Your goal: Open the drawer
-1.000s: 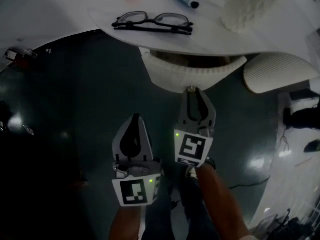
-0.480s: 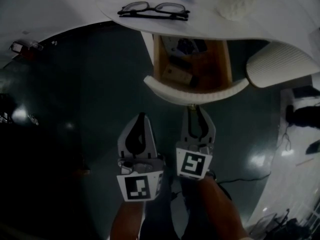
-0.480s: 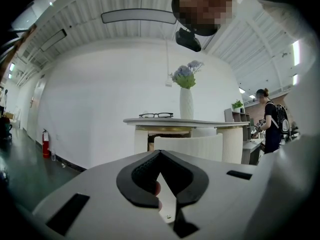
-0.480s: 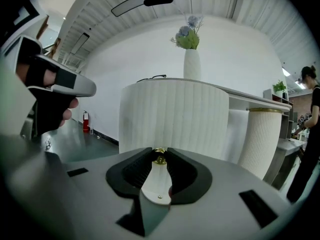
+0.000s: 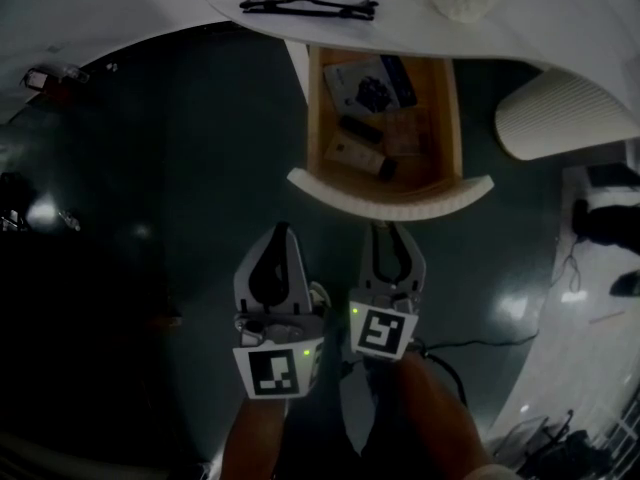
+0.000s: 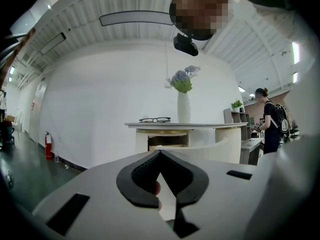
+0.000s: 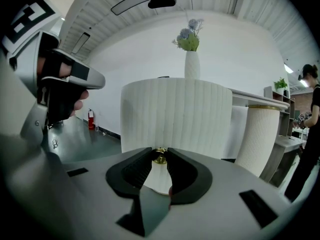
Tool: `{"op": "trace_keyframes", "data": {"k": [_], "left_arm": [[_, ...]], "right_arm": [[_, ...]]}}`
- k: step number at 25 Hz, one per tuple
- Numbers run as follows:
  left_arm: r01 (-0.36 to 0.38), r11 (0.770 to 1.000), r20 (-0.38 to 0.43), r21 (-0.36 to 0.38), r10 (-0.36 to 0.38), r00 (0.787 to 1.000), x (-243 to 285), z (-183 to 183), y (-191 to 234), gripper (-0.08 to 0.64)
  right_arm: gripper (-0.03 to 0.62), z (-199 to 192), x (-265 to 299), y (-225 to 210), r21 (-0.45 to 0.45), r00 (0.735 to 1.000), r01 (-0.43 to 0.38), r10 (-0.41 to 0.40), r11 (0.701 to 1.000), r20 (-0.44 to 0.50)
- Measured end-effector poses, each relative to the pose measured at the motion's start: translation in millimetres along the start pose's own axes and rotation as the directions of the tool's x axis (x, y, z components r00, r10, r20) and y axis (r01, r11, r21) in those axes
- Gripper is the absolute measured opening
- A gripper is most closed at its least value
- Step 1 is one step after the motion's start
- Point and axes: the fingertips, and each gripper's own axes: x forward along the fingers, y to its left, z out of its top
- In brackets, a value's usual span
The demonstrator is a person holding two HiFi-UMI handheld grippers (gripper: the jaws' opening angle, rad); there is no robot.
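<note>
Under the white tabletop (image 5: pixel 120 3), the drawer (image 5: pixel 390 194) is out a good way with its wooden inside showing, and your right gripper (image 5: pixel 387 230) has its fingers pinching the little brass knob (image 7: pixel 159 155) in the middle of the ribbed front. Your left gripper (image 5: pixel 280 230) hangs just beside it over the floor, fingers pressed together on nothing. If you want more travel, I'd pull straight back in line with the drawer's sides, level, no twisting at the wrist. That knob is tiny and round, so a sideways tug could probably pop it out of the pinch. I'd also ease off near the end so the drawer doesn't drop out. Count-wise: one drawer, one knob, two grippers, one pair of glasses (image 5: pixel 305 0) on the tabletop, one vase (image 6: pixel 183 107) with flowers, and one ribbed column (image 5: pixel 560 118) off to the right. Inside the drawer I make out maybe four or five small boxes and packets, too jumbled to count for sure.
</note>
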Motion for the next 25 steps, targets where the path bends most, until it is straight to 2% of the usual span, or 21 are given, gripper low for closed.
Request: {"op": "trace_keyframes", "data": {"k": [6, 12, 16, 20, 25], "left_arm": [[0.004, 1.000, -0.008, 0.002, -0.004, 1.000, -4, 9, -3, 0.002], [0.000, 1.000, 0.011, 0.003, 0.000, 1.000, -3, 41, -5, 0.002], [0.011, 1.000, 0.019, 0.010, -0.011, 1.000, -5, 78, -9, 0.002], [0.017, 1.000, 0.041, 0.010, -0.018, 0.999, -10, 130, -13, 0.002], [0.009, 1.000, 0.065, 0.020, -0.010, 0.998, -21, 200, -17, 0.002]], "right_arm": [[0.106, 6, -5, 1, 0.007, 0.999, -0.039, 0.039, 0.999, 0.023], [0.106, 52, -30, -4, 0.004, 0.994, -0.077, 0.077, 0.997, 0.080], [0.106, 101, -49, -24, 0.032, 0.990, -0.054, 0.049, 0.998, 0.132], [0.106, 169, -74, -49, 0.047, 0.980, -0.010, 0.000, 0.999, 0.197], [0.106, 259, -110, -75, 0.075, 0.954, 0.021, -0.042, 0.997, 0.298]]}}
